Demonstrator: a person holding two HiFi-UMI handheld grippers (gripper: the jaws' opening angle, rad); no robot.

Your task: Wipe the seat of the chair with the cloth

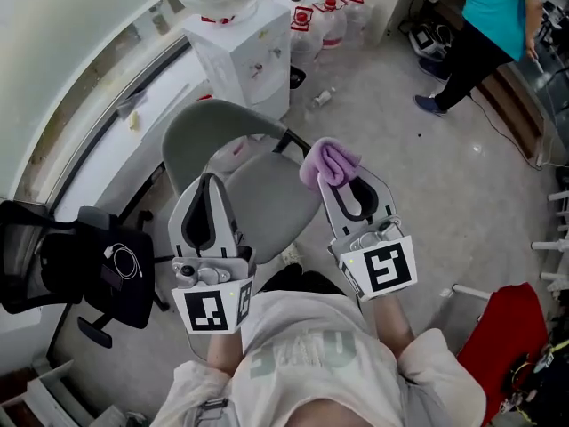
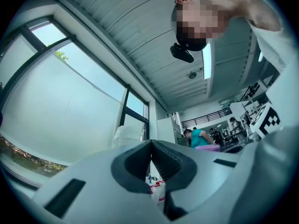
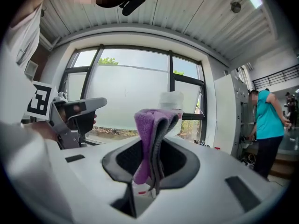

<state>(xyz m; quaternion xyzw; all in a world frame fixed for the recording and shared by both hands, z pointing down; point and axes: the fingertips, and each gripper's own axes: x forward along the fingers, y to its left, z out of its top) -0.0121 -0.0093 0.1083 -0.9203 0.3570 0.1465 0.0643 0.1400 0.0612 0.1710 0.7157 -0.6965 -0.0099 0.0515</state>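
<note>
Head view puts both grippers raised over the grey chair [image 1: 191,140]. Our right gripper [image 1: 336,178] pinches the purple cloth [image 1: 329,161] between its jaws, with the folds bunched above the tips. Our left gripper [image 1: 209,183] has its jaws pressed together with nothing between them. The right gripper view confirms the clamp, with fabric hanging down through the jaw gap. We judge that wiping has not begun, since the cloth looks to be held up over the right edge of the seat [image 1: 267,201], apart from it. As we read it, the next move calls for lowering the right gripper until the cloth meets the seat, then sweeping across. The wad is bunched, so it may need pressing down for more fabric to touch. The seat is a smooth, bare grey shell. Around us are a pale speckled floor [image 1: 427,203], a white water dispenser [image 1: 240,52], jugs [image 1: 331,20] with red labels, and a black office chair [image 1: 84,269] at left. A person [image 1: 489,25] in a teal top stands well apart.
</note>
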